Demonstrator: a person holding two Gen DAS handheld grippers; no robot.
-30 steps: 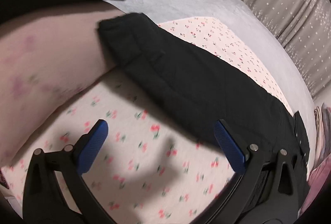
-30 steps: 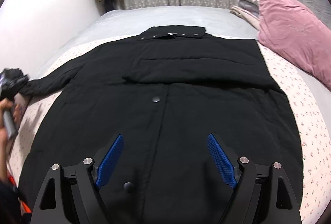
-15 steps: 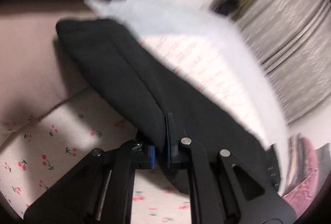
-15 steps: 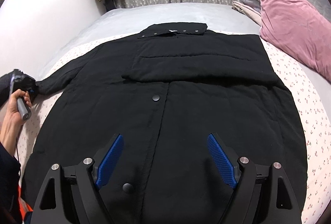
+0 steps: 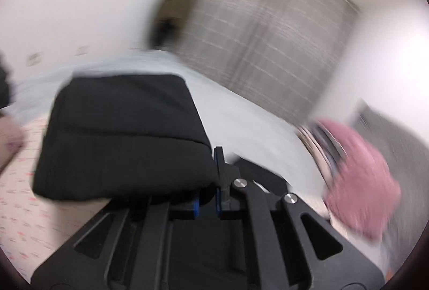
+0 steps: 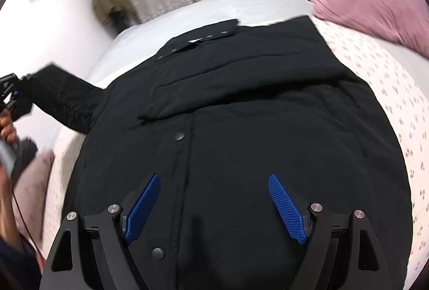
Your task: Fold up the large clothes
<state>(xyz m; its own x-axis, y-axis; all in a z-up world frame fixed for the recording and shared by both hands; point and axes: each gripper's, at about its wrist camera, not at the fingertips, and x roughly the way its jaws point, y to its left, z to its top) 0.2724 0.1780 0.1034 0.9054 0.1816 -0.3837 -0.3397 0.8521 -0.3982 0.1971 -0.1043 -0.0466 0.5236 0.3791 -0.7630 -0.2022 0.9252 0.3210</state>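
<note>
From the left wrist camera, the left claw point(image 5: 208, 192) is clenched on the cuff end of the black padded coat sleeve point(image 5: 126, 134), its blue-padded fingers point(image 5: 217, 156) pressed together with the fabric between them. The sleeve stands up ahead and to the left of the claw, raised off the white bedsheet printed with small red cherries point(image 5: 24, 212) that lies below and to the left. Beyond the claw the view is blurred: a pale grey bedspread point(image 5: 241, 115), a grey patterned curtain point(image 5: 268, 30) farther off, and a pink velvet pillow point(image 5: 364, 182) to the right.

From the right wrist camera, the right claw point(image 6: 214, 205) is released, its blue textured pads point(image 6: 288, 208) spread wide above the long black padded coat point(image 6: 241, 129), which lies flat, front up, directly under and ahead of it. The collar is at the far end. To the far left, the sleeve is stretched out and lifted, its end held in the left claw point(image 6: 12, 94). The pink pillow sits ahead to the right.
</note>
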